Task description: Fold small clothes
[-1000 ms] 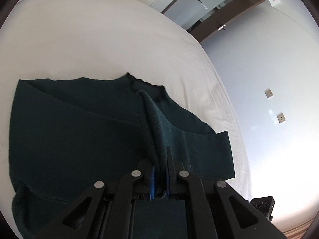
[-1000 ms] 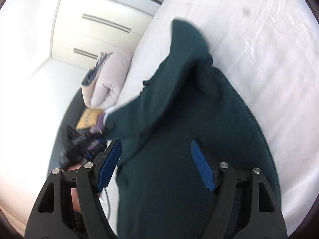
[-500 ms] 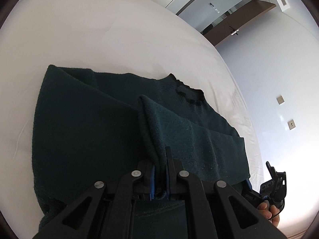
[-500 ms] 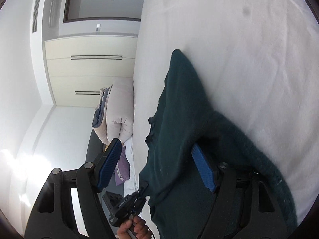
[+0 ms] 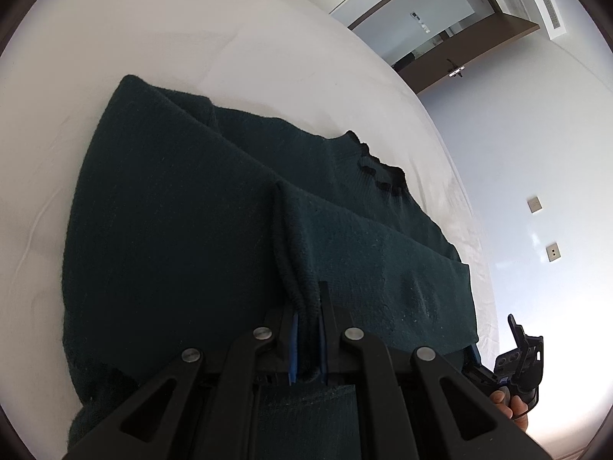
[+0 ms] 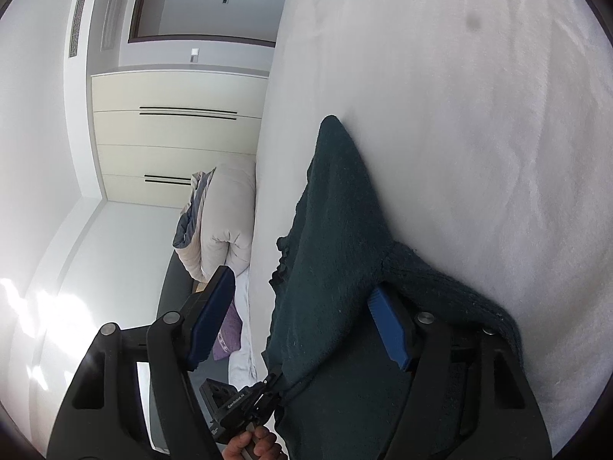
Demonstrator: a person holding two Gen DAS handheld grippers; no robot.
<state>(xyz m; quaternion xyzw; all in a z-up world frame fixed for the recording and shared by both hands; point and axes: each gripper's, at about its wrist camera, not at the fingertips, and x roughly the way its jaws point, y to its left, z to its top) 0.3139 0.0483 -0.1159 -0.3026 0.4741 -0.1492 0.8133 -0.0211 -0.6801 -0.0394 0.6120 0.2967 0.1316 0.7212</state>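
A dark green knit sweater (image 5: 214, 237) lies spread on the white bed (image 5: 161, 50), partly folded, with one side laid over the body and the scalloped neckline (image 5: 379, 172) pointing toward the far edge of the mattress. The left gripper (image 5: 306, 339) is clamped on a raised ridge of the sweater, the knit pinched tight between its blue pads and rising in a narrow fold straight ahead of them. In the right wrist view the right gripper (image 6: 302, 322) has its jaws well apart and closing; the sweater's folded edge hangs between the two blue pads (image 6: 390, 329), draped against the right-hand one, while the left-hand pad stands clear of the cloth. Low in that view the left gripper (image 6: 245, 402) appears again, held by a person's hand (image 6: 249, 444) at the sweater's near edge. Beyond the bed are a rolled pale duvet (image 6: 226, 214), cream wardrobe doors (image 6: 180, 134) and a doorway (image 5: 433, 27).
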